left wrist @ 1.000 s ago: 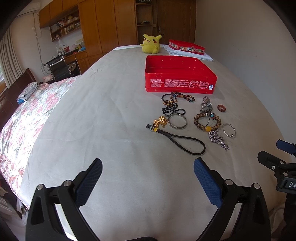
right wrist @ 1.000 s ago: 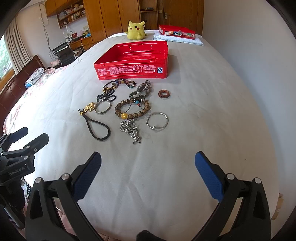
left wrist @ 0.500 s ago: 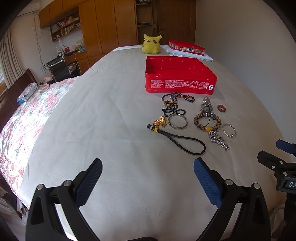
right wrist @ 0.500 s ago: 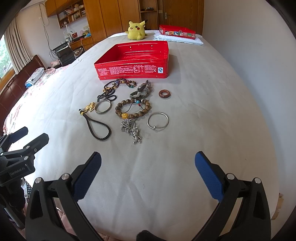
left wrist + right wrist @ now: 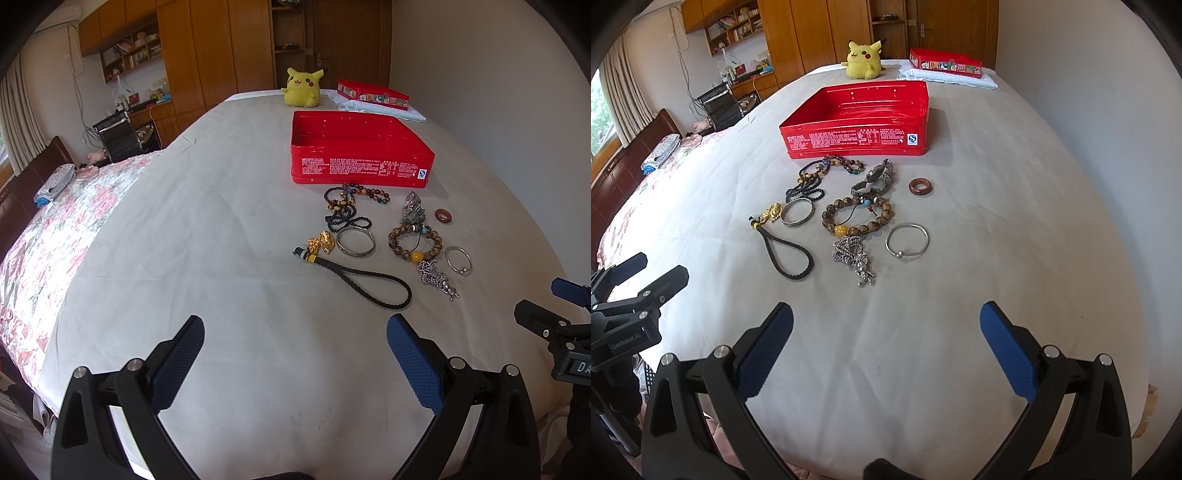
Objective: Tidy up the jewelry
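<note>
An open red tin box (image 5: pixel 360 168) (image 5: pixel 857 138) stands on the white sheet. In front of it lie several pieces of jewelry: a black cord loop with a gold charm (image 5: pixel 364 278) (image 5: pixel 786 251), a silver bangle (image 5: pixel 355 242) (image 5: pixel 798 217), a wooden bead bracelet (image 5: pixel 414 242) (image 5: pixel 857 220), a thin silver ring bangle (image 5: pixel 458 260) (image 5: pixel 907 242), a silver chain (image 5: pixel 855 258), a brown ring (image 5: pixel 920 186), dark bead strings (image 5: pixel 812 177). My left gripper (image 5: pixel 295 354) and right gripper (image 5: pixel 886 339) are open and empty, short of the pile.
A yellow plush toy (image 5: pixel 302 86) and a second red tin on a white towel (image 5: pixel 373 96) sit at the far end of the bed. A floral quilt (image 5: pixel 48 236) lies left. A wall runs along the right side.
Both views have crept very slightly forward toward the jewelry. Nothing on the bed has moved.
</note>
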`<state>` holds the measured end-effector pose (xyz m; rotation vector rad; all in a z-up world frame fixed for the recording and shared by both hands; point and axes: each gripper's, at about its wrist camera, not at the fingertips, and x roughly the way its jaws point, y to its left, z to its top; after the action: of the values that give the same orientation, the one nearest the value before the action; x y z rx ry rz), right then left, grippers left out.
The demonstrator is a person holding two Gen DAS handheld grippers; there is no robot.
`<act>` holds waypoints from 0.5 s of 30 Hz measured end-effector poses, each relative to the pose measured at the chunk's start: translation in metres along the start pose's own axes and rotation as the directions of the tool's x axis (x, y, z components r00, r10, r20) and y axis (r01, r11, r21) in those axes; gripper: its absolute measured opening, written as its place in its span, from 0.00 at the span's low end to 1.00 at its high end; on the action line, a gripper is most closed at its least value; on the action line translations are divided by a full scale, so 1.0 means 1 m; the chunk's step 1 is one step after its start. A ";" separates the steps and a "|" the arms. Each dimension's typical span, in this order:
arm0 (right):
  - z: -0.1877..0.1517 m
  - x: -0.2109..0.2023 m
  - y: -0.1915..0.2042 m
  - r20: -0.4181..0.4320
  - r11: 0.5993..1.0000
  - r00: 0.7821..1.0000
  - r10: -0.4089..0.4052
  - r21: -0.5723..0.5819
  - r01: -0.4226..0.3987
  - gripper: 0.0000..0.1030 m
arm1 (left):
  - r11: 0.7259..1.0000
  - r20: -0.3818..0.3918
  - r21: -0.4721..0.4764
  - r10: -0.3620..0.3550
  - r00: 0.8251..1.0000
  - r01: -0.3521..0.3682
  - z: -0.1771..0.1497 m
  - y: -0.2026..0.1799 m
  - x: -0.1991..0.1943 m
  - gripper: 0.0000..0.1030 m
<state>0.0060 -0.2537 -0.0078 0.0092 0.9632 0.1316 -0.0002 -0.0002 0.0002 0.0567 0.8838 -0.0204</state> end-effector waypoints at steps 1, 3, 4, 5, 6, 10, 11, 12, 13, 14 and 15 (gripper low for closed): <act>0.000 0.000 0.000 0.000 1.000 1.000 0.000 0.000 0.000 0.97 | 1.000 0.000 0.000 0.000 1.000 0.000 0.000 0.000 0.000 0.96; 0.000 0.000 0.001 -0.001 1.000 1.000 -0.001 -0.001 0.001 0.97 | 1.000 0.000 0.001 0.001 1.000 -0.001 0.000 0.000 0.000 0.96; 0.000 0.000 0.001 -0.001 1.000 1.000 -0.001 0.000 0.001 0.97 | 1.000 0.000 0.000 0.000 1.000 0.000 0.000 0.000 0.000 0.96; 0.000 0.000 0.000 -0.001 1.000 1.000 0.001 0.001 -0.001 0.97 | 1.000 0.000 0.000 0.000 1.000 0.000 0.000 0.000 0.000 0.96; 0.000 0.000 0.001 -0.002 1.000 1.000 0.001 0.000 -0.001 0.97 | 1.000 0.000 0.000 0.001 1.000 -0.001 0.000 0.000 0.000 0.96; 0.001 0.000 0.000 -0.002 1.000 1.000 0.001 -0.002 -0.001 0.97 | 1.000 0.000 0.000 0.001 1.000 -0.001 0.000 0.000 0.000 0.96; 0.001 0.000 0.001 -0.003 1.000 1.000 0.002 -0.003 -0.002 0.97 | 1.000 0.000 0.000 0.000 1.000 0.000 0.000 0.000 0.000 0.96; 0.001 0.000 0.000 -0.003 1.000 1.000 0.002 -0.003 -0.002 0.97 | 1.000 0.000 0.000 0.000 1.000 0.000 0.000 0.000 0.000 0.96; 0.001 0.000 0.001 -0.003 1.000 1.000 0.002 -0.004 -0.002 0.97 | 1.000 0.001 0.000 0.001 1.000 -0.001 0.000 0.000 0.000 0.96; 0.001 0.001 0.001 -0.004 1.000 1.000 0.003 -0.004 -0.003 0.97 | 1.000 0.001 0.000 0.001 1.000 -0.001 0.000 0.000 0.000 0.96; 0.001 0.001 0.001 -0.005 1.000 1.000 0.003 -0.004 -0.003 0.97 | 1.000 0.001 0.000 0.000 1.000 0.000 0.000 0.000 0.000 0.96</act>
<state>0.0075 -0.2529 -0.0076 0.0066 0.9677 0.1362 -0.0002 -0.0001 0.0002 0.0567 0.8833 -0.0201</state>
